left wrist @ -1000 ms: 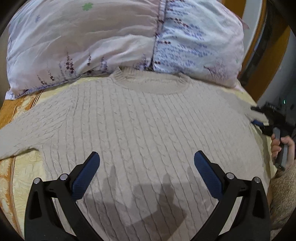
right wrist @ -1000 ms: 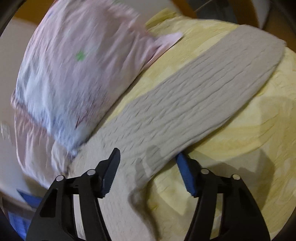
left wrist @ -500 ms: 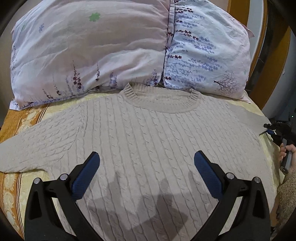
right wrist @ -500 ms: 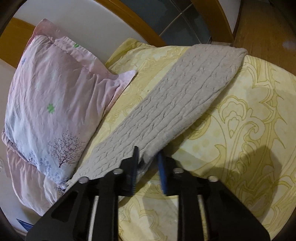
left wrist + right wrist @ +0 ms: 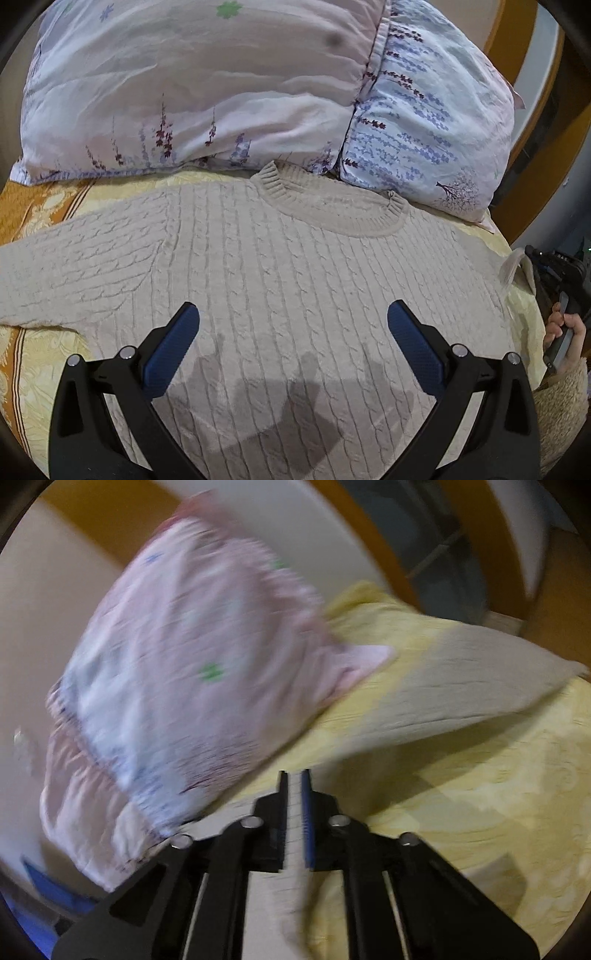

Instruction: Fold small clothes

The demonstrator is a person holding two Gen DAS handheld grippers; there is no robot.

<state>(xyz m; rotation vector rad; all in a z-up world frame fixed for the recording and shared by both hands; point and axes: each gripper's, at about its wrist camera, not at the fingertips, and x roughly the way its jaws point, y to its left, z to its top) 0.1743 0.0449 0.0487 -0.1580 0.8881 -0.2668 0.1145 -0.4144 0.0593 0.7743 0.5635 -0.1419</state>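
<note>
A beige cable-knit sweater (image 5: pixel 288 273) lies flat, face up, on the bed, its collar toward the pillows. My left gripper (image 5: pixel 291 332) is open and empty, hovering over the sweater's lower chest. My right gripper (image 5: pixel 294 797) is shut on the sweater's right sleeve (image 5: pixel 480 686) near the shoulder and lifts it off the bedspread; this view is blurred. The sleeve stretches away to the upper right. In the left wrist view the right gripper (image 5: pixel 554 273) shows at the right edge with the raised sleeve fabric (image 5: pixel 511 264).
Two floral pillows (image 5: pixel 207 92) (image 5: pixel 432 125) lie against the headboard behind the collar. A yellow patterned bedspread (image 5: pixel 498 794) covers the bed. A wooden bed frame (image 5: pixel 506 40) runs at the far right. The sweater's left sleeve (image 5: pixel 62 273) stretches left.
My right gripper closed on the right sleeve near the shoulder and has lifted it, swinging. My left gripper has pulled back slightly and stays open.
</note>
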